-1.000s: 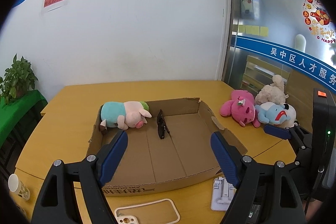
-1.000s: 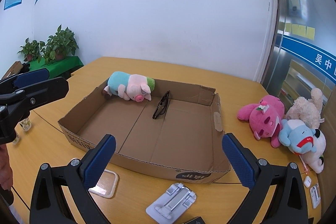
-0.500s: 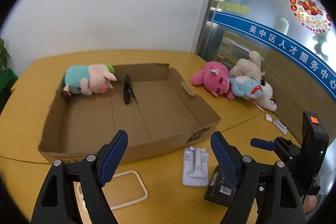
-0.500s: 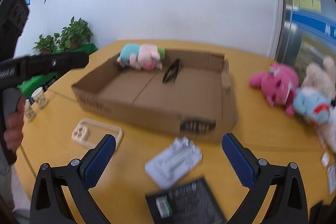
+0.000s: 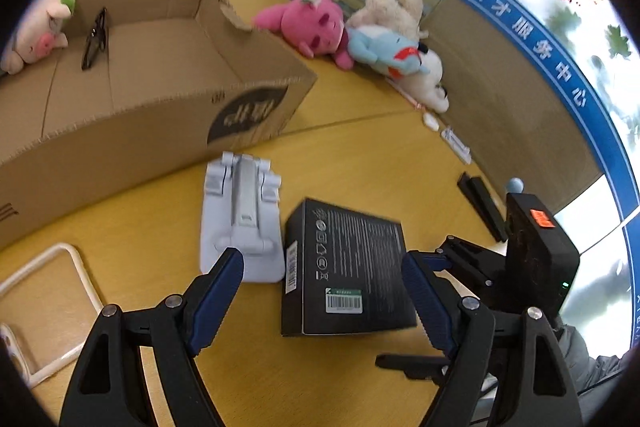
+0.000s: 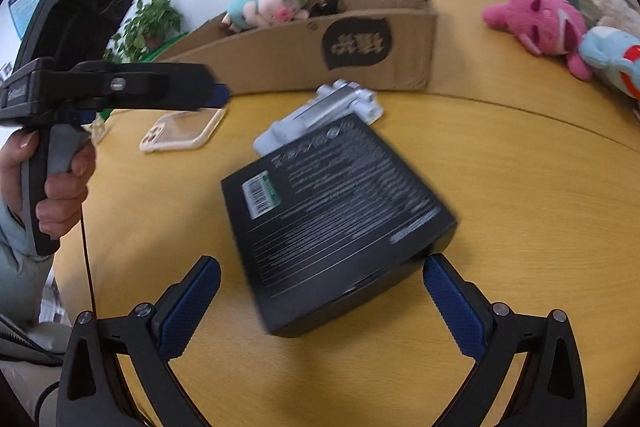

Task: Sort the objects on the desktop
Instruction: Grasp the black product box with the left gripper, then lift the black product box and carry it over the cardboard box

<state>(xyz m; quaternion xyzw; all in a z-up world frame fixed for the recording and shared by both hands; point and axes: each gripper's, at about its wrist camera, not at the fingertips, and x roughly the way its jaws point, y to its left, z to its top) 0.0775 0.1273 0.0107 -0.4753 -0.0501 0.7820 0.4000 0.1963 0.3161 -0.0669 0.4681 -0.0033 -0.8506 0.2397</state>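
Right now both of your claws tilt down over the yellow tabletop, and both stand wide open with nothing between the blue pads. Your left claw hovers above the black box, with its left pad over the near end of the pale grey folding stand; no pad touches either thing. Your right claw frames the same black box from the other side, its right pad just beside the box's near corner, though you cannot tell whether it touches.

That box lies flat, barcode label up, touching or overlapping the grey stand, which sits just in front of the cardboard tray. Inside the tray lie a pink-and-teal plush pig against the far wall and dark glasses beside it. A clear phone case lies on the tabletop to the left of the stand. Well apart, past the tray's right end, a pink plush, a blue plush and a cream plush are heaped together. Your left hand grips the left tool's handle.
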